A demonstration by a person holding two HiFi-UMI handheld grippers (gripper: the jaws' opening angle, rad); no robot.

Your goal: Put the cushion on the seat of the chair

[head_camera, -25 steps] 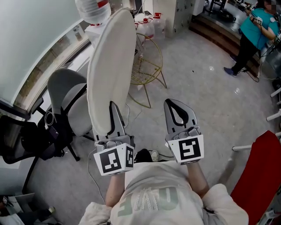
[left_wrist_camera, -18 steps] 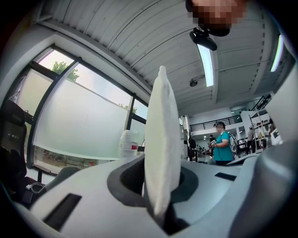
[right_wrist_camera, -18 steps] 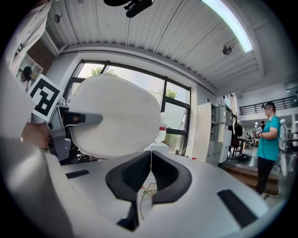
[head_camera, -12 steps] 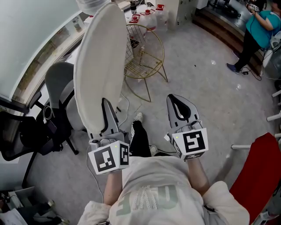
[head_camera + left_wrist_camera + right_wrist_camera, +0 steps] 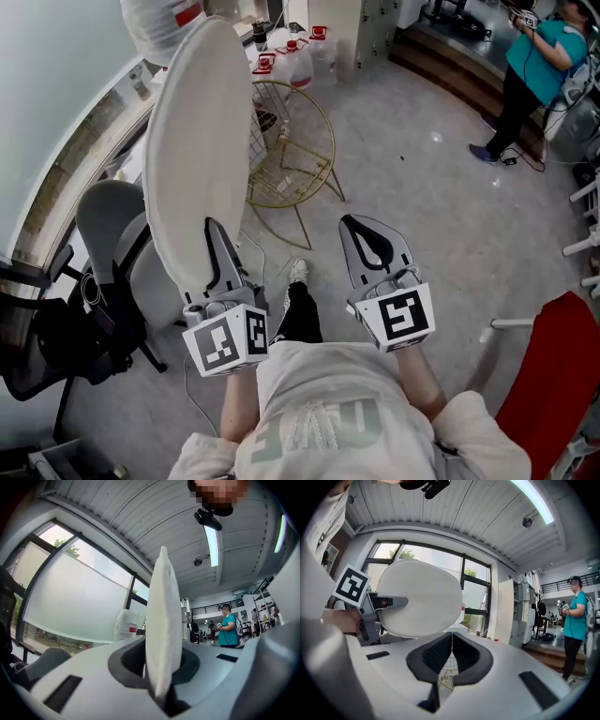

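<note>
Large white round padded cushion (image 5: 199, 150) is held upright on edge, up in the air, not on the gold wire-frame chair (image 5: 292, 141).
The gold chair stands on the grey floor (image 5: 422, 187) ahead, with a grey office chair (image 5: 117, 216) at left. Left gripper (image 5: 216, 246) has its jaws nearly closed, pinching the cushion's lower rim. Right gripper (image 5: 371, 230) is alongside, jaws together, holding nothing.

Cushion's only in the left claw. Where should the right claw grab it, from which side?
Probably the near rim, beside the left claw, coming edge-on from the person's side. The cushion is a thin oval held on edge, so only its rim fits between jaws; its broad face faces the shut right claw.
</note>
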